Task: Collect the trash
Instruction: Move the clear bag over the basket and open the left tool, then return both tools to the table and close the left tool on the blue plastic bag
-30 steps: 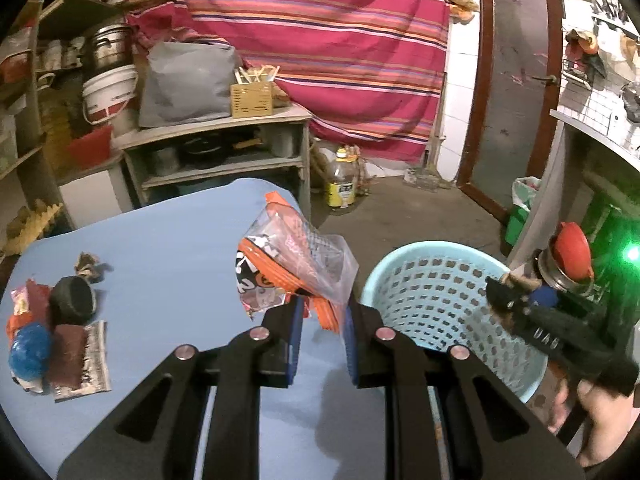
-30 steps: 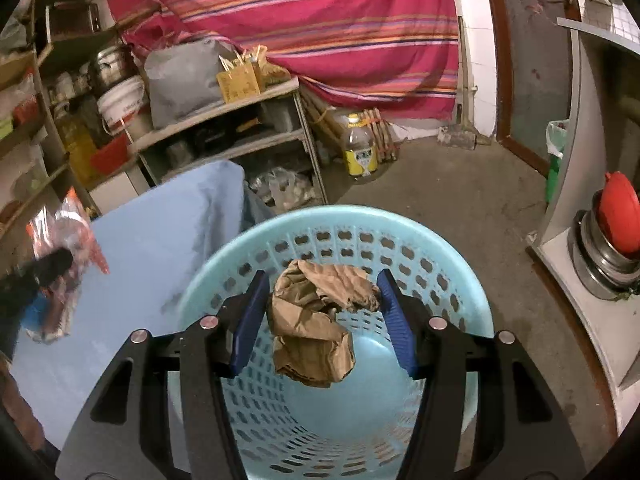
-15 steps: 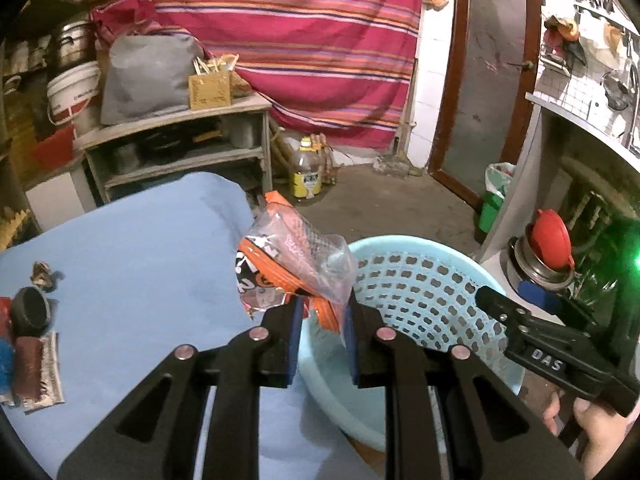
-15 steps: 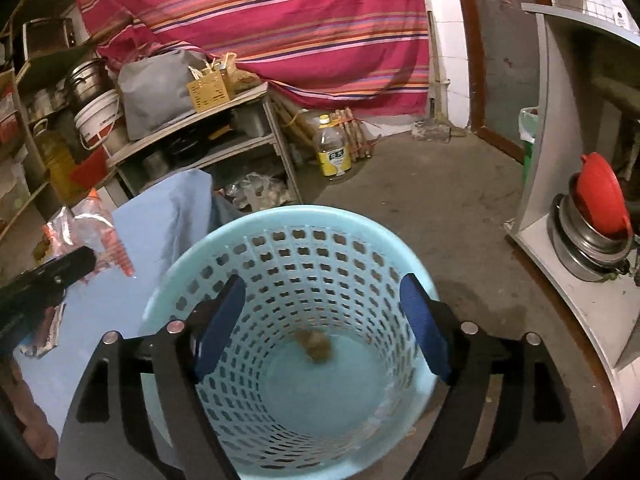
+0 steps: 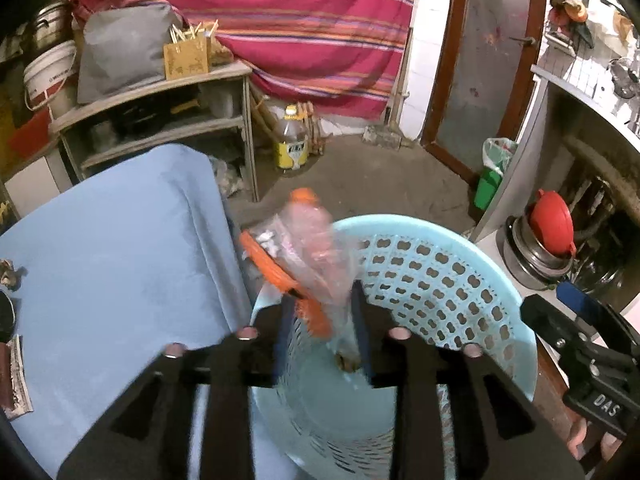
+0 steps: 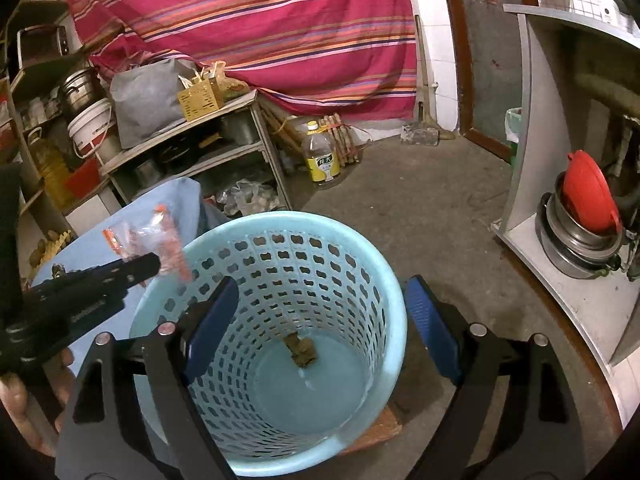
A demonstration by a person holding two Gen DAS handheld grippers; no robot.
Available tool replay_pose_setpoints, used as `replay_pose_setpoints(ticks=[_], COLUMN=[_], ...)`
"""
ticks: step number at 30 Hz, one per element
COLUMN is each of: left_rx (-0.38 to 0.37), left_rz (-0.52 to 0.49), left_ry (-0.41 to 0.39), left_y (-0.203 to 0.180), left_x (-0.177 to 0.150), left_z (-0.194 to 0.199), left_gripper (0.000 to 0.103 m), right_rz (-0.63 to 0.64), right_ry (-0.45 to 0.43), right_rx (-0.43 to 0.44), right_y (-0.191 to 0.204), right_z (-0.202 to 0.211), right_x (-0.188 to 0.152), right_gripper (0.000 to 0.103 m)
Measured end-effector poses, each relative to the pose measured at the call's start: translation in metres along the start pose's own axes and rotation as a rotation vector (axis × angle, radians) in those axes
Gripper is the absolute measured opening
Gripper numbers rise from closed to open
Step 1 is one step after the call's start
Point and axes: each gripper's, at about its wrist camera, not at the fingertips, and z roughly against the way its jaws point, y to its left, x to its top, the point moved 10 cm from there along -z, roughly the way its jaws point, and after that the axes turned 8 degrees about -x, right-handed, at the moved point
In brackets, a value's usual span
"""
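Left wrist view: one left gripper (image 5: 320, 334) is hanging over the near rim of one pale blue basket (image 5: 452, 276), its jaws having just been opening. One clear wrapper (image 5: 308, 256) with orange print is standing blurred between the fingers, long axis running up and away from the tips, orange top pointing toward the floor beyond. The pads are standing apart from it rather than pinching it. One small brown wad (image 5: 347, 360) is lying on the basket's bottom. One blue-covered table (image 5: 120, 264) is filling the left, with a few scraps (image 5: 12, 356) lying at its left edge, too cut off to count. The right gripper (image 5: 592, 364) is showing at the right edge, one blue pad visible.

Right wrist view: the right gripper (image 6: 320, 332) is pointing down into the basket (image 6: 384, 280), its two blue pads spread wide, one at each side of the rim, nothing between them; its jaws have just been opening. The wad (image 6: 301, 350), one piece only, is sitting near the middle of the basket floor. At the left the left gripper (image 6: 144, 268) is reaching in over the rim, the wrapper (image 6: 154, 240) sticking up from its tip and leaning toward the basket. A person's hand (image 6: 28, 404) is gripping that tool's handle. One oil bottle (image 6: 322, 156) is standing on the floor beyond.
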Motion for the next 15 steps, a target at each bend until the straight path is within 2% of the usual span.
replay_pose_setpoints(ticks=[2, 9, 15], left_rx=[0.001, -0.01, 0.035], left_rz=[0.001, 0.016, 0.009], left_ry=[0.012, 0.014, -0.036], left_y=[0.001, 0.012, 0.038], left_x=[0.0, -0.002, -0.008], left_z=[-0.003, 0.006, 0.041], left_gripper=[0.049, 0.062, 0.072], right_rz=[-0.005, -0.004, -0.001], right_ry=[-0.001, 0.009, 0.006], right_rx=[0.0, -0.015, -0.004], right_y=[-0.001, -0.002, 0.004], right_z=[0.0, -0.005, -0.006], right_x=[0.0, 0.0, 0.001], right_gripper=[0.084, 0.084, 0.087])
